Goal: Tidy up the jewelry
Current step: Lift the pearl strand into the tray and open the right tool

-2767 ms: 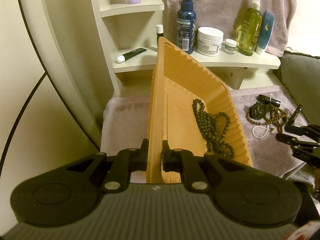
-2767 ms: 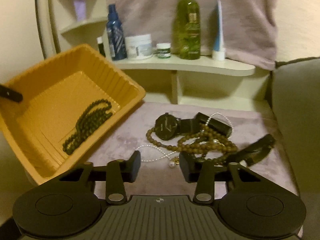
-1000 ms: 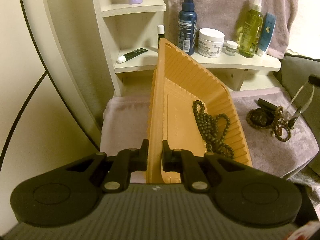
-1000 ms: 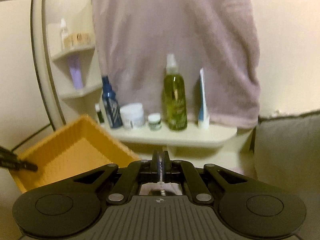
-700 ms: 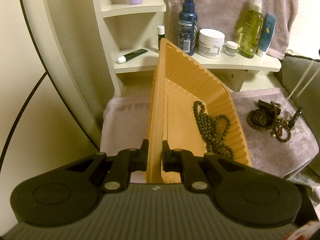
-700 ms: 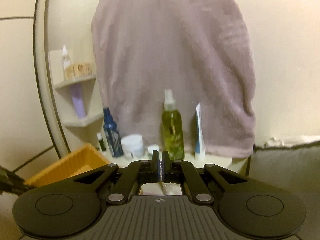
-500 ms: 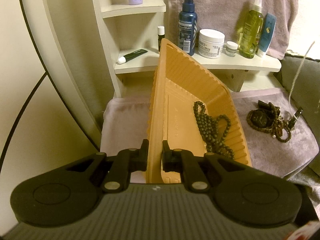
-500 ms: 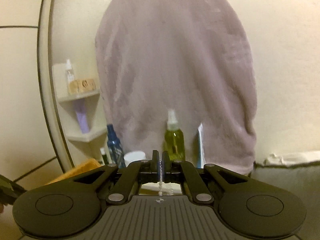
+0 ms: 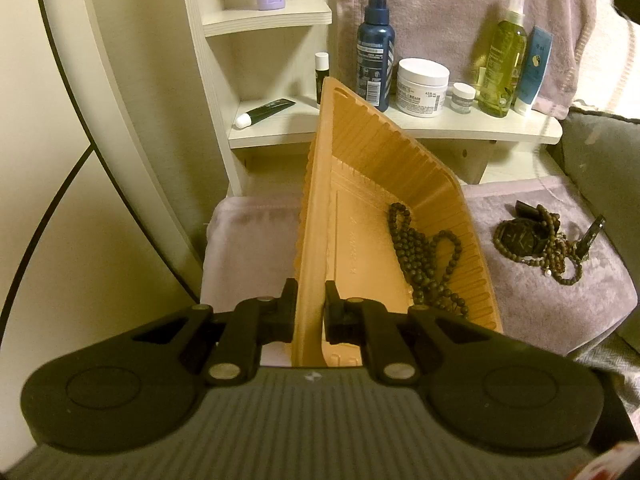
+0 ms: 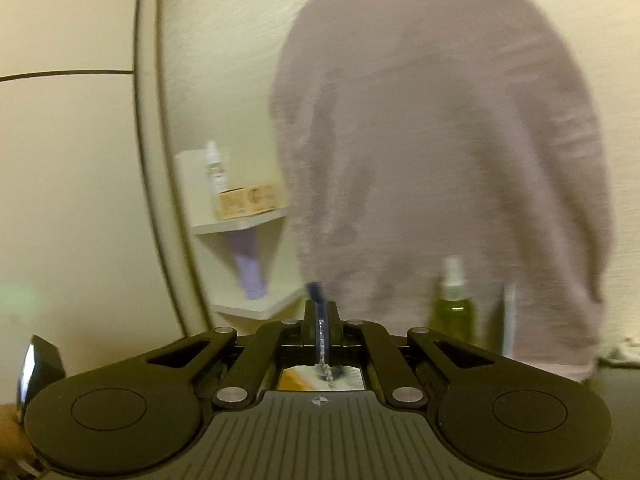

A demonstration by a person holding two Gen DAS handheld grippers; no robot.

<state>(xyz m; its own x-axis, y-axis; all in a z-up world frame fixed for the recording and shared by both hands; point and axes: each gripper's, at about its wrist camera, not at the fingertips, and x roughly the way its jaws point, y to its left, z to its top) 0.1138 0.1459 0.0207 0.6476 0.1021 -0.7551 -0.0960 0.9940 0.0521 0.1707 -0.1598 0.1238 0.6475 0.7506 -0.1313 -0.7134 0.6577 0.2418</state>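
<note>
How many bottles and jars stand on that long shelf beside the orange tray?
5: blue spray bottle, white cream jar, small jar, green spray bottle, blue tube. More may be hidden.

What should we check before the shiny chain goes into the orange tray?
1. Left tool clamped on the orange tray wall: ok.
2. Tray tilted, dark bead necklace resting inside: ok.
3. Right tool shut on the thin chain: ok.
4. Chain hanging free of the watch and brown beads pile: cannot tell, its lower end is hidden.
5. Chain positioned over the tray: cannot tell.
</note>
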